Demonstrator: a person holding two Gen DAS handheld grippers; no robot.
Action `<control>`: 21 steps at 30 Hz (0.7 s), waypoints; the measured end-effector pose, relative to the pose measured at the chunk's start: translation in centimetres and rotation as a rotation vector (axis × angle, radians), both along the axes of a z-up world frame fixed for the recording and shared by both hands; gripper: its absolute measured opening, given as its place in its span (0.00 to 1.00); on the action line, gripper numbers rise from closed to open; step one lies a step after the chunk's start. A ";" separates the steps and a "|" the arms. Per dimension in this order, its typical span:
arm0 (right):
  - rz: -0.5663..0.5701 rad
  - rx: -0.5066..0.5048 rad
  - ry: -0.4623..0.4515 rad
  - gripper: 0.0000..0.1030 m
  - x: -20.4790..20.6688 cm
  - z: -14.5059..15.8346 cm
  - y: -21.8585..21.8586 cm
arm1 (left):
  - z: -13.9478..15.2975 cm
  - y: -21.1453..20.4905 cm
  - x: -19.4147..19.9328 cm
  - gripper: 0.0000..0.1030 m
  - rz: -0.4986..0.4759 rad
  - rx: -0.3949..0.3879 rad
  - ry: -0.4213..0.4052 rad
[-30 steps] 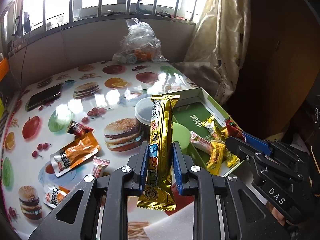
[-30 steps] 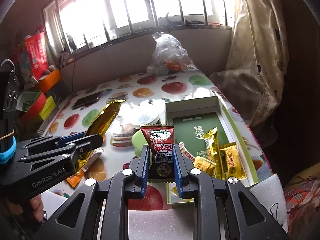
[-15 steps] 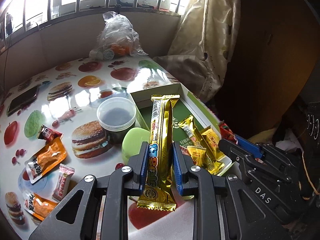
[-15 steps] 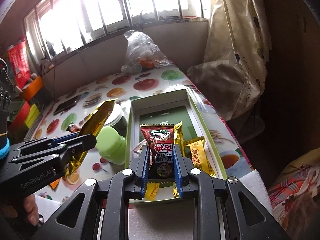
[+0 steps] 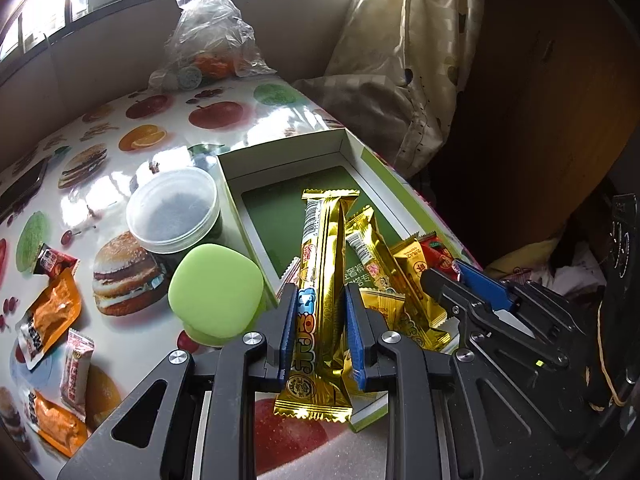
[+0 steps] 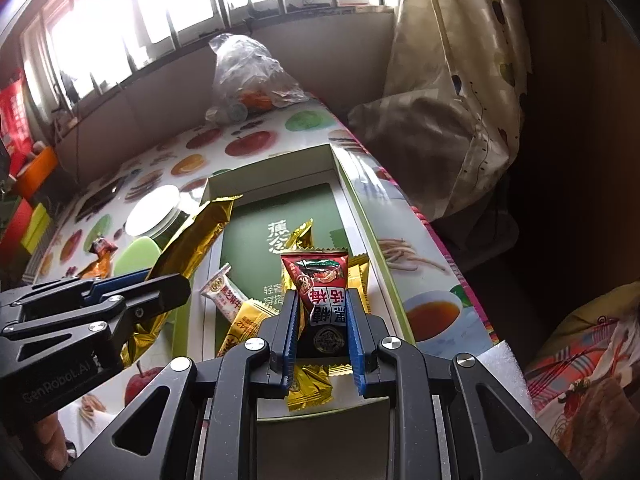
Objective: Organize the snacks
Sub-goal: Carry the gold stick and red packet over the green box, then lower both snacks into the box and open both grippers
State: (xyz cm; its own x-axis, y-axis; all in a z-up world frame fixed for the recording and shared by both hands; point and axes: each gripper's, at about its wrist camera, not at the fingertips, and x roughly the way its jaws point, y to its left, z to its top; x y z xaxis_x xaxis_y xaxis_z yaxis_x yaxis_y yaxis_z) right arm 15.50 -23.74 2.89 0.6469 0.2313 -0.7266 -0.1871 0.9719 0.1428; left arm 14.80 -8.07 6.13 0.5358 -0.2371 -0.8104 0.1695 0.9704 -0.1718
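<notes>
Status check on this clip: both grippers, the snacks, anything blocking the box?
Left hand-held gripper shut on gold bar. Right hand-held gripper shut on red packet. Both over the green box. Box's near end already holds wrapped snacks; far end bare.

The left gripper (image 5: 322, 312) points steeply downward, its blue pads clamped on a long gold snack bar (image 5: 320, 280) that sticks out toward 12 o'clock. The right gripper (image 6: 322, 316) tilts down likewise, jaws pinched on a red snack packet (image 6: 320, 284). In the left wrist view, the right gripper sits at 3 o'clock.
</notes>
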 end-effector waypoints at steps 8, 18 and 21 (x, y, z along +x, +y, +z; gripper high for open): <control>0.007 -0.036 -0.003 0.21 1.0 -1.1 0.1 | -1.3 -1.1 0.6 0.23 -0.019 0.018 0.027; 0.027 -0.029 -0.018 0.21 1.7 -1.3 0.0 | -1.8 -1.4 0.8 0.23 -0.014 0.023 0.041; 0.034 -0.013 -0.019 0.21 1.9 -1.3 -0.1 | -1.8 -1.5 0.8 0.23 -0.014 0.029 0.041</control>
